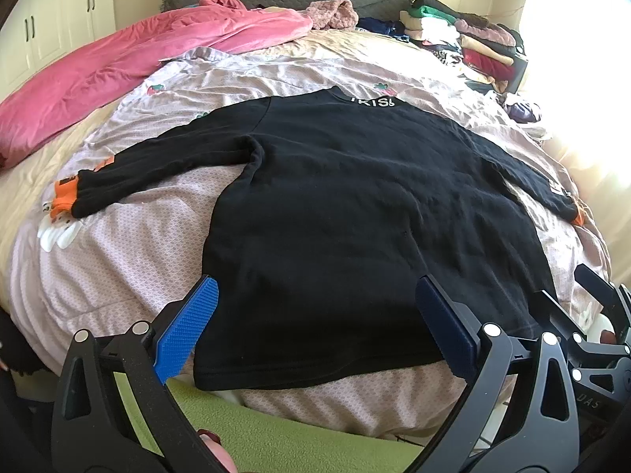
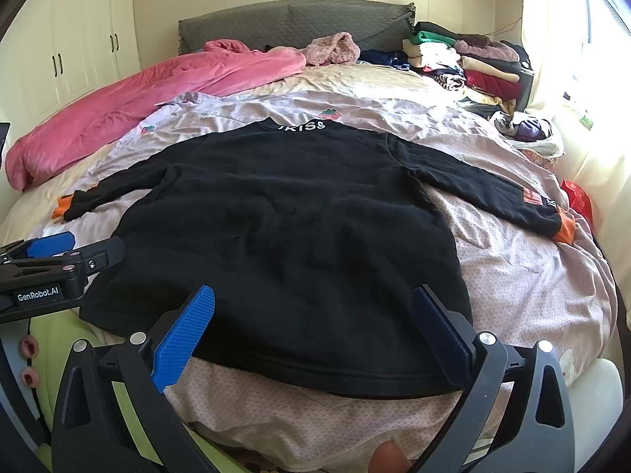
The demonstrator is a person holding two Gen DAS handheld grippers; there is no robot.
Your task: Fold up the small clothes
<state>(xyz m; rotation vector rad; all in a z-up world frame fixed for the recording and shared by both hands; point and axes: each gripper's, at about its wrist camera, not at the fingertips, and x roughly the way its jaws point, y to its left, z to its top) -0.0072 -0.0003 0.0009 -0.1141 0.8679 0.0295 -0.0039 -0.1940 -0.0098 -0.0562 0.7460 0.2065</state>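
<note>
While the black sweater (image 1: 355, 205) lies flat, the left gripper (image 1: 315, 327) and right gripper (image 2: 311, 331) hover low, fingers spread wide, holding nothing.

Location type: domestic bedroom. Indicators: a large bed (image 2: 355, 79) occupies most of both views, fitted with a grey quilted headboard (image 2: 292, 19) set against a cream wall. A pale pink patterned duvet (image 2: 512, 268) covers the mattress; a pink blanket (image 2: 130, 106) lies bunched along the left side. A stack of folded clothes (image 2: 469, 63) sits at the right, near the headboard. White wardrobe doors (image 2: 79, 39) with dark handles stand at left. Strong daylight enters through a window (image 2: 599, 39) at right.
</note>
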